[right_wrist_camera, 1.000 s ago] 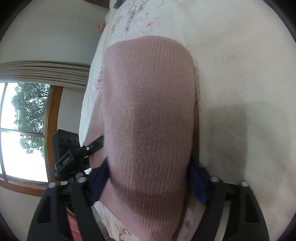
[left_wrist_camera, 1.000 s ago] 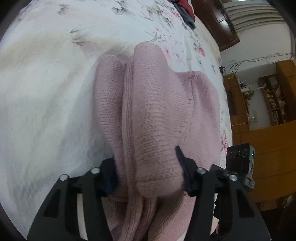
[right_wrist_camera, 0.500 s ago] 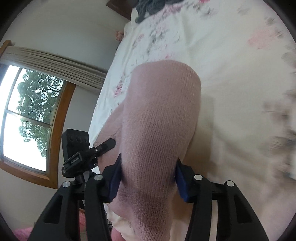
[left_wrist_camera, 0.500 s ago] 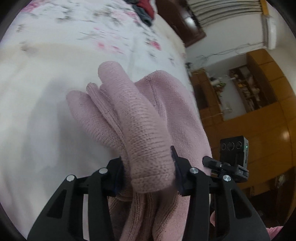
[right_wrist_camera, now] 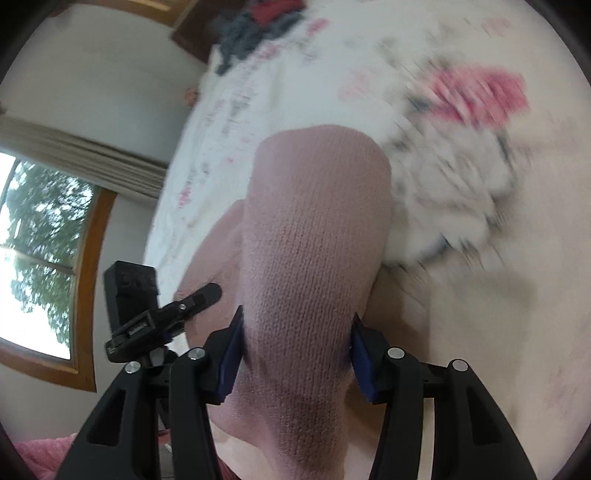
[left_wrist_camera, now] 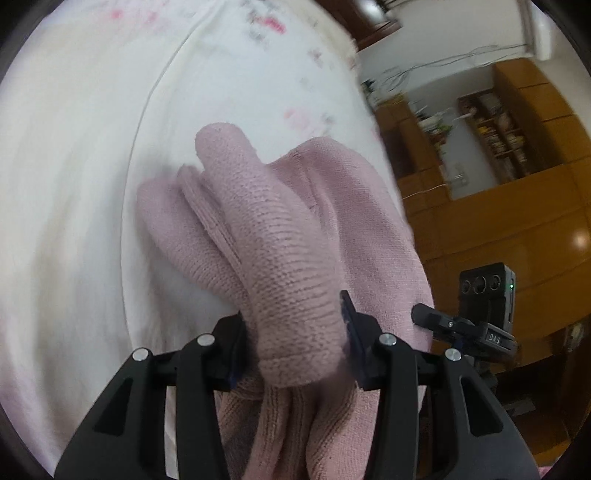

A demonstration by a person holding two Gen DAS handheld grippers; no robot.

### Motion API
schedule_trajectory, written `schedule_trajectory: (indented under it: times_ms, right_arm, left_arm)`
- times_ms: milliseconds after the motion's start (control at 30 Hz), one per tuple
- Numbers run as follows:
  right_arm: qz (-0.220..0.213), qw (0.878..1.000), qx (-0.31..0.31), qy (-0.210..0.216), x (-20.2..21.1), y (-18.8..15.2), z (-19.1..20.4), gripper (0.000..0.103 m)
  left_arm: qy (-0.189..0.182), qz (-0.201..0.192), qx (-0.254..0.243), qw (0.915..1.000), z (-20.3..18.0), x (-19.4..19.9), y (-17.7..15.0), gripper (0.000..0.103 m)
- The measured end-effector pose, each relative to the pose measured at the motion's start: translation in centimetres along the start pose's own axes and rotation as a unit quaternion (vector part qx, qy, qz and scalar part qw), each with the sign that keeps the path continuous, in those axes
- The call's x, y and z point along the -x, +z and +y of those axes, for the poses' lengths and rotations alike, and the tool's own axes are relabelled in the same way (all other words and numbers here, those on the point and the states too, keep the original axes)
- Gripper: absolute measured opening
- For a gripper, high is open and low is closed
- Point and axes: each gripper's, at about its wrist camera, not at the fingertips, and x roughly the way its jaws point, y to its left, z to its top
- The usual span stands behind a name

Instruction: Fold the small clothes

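Observation:
A pink knitted garment (left_wrist_camera: 280, 236) is bunched in thick folds and hangs over the white floral bed cover (left_wrist_camera: 92, 147). My left gripper (left_wrist_camera: 295, 332) is shut on one bunched edge of it, its jaws pressed into the knit on both sides. In the right wrist view the same pink knit (right_wrist_camera: 314, 240) rises as one broad smooth fold, and my right gripper (right_wrist_camera: 295, 339) is shut on it between blue pads (right_wrist_camera: 231, 365). The cloth covers both sets of fingertips. Each view shows the other gripper's black camera block beside the garment.
The bed cover (right_wrist_camera: 498, 332) fills most of both views, blurred by motion. A heap of dark and red clothes (right_wrist_camera: 258, 22) lies at the bed's far end. Wooden cabinets and shelves (left_wrist_camera: 517, 192) stand past the bed's right side; a window (right_wrist_camera: 37, 258) with a wooden frame is on the left.
Both grippers have lifted and swung with the pink garment, so more of the room and bed's far end shows. The folds between the jaws look narrower. Both stay shut on the knit.

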Motion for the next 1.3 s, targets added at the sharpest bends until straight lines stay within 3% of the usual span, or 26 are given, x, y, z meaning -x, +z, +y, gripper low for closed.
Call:
schedule_trajectory:
  times_ms: [167,333,533,667,967,1000,1033,1133,1300]
  right_arm:
    - [-0.006,1.0,-0.018,-0.002,-1.5,-1.8,-2.3,0.058]
    - [-0.005,0.999,0.005,-0.034,-0.5,-2.8,-0.8,0.066]
    - [-0.017,1.0,-0.003,0.0,2.8,-6.0,-1.4,0.069]
    - [-0.018,1.0,-0.016,0.0,3.7,-8.5,-2.6,0.069]
    - [0.007,0.999,-0.041,-0.001,0.8,-9.9,-3.7,0.068]
    - [0.013,0.999,-0.042,0.0,0.4,-10.0,-3.8,0.062]
    - [0.02,0.999,-0.044,0.004,-0.2,-10.0,-3.6,0.046]
    - [0.024,0.999,-0.041,0.011,-0.2,-10.3,-3.2,0.027]
    - [0.013,1.0,-0.005,0.003,1.7,-10.7,-1.1,0.023]
  left_arm:
    - [0.015,0.006,0.021,0.9996,2.0,-0.6,-0.2,0.054]
    - [0.061,0.005,0.002,0.9981,0.0,0.5,0.1,0.058]
    - [0.088,0.002,-0.045,0.9951,-2.9,3.7,-3.6,0.063]
    - [0.096,0.009,-0.073,0.9926,-4.3,3.7,-6.5,0.068]
    - [0.157,0.02,-0.06,0.9856,-3.1,2.0,-8.4,0.067]
    - [0.161,0.021,-0.062,0.9847,-2.8,2.2,-8.8,0.067]
    - [0.169,0.023,-0.064,0.9833,-2.5,2.3,-9.0,0.067]
    - [0.177,0.028,-0.06,0.982,-2.0,2.1,-9.0,0.067]
    - [0.189,0.03,-0.059,0.9797,-1.4,2.0,-9.5,0.068]
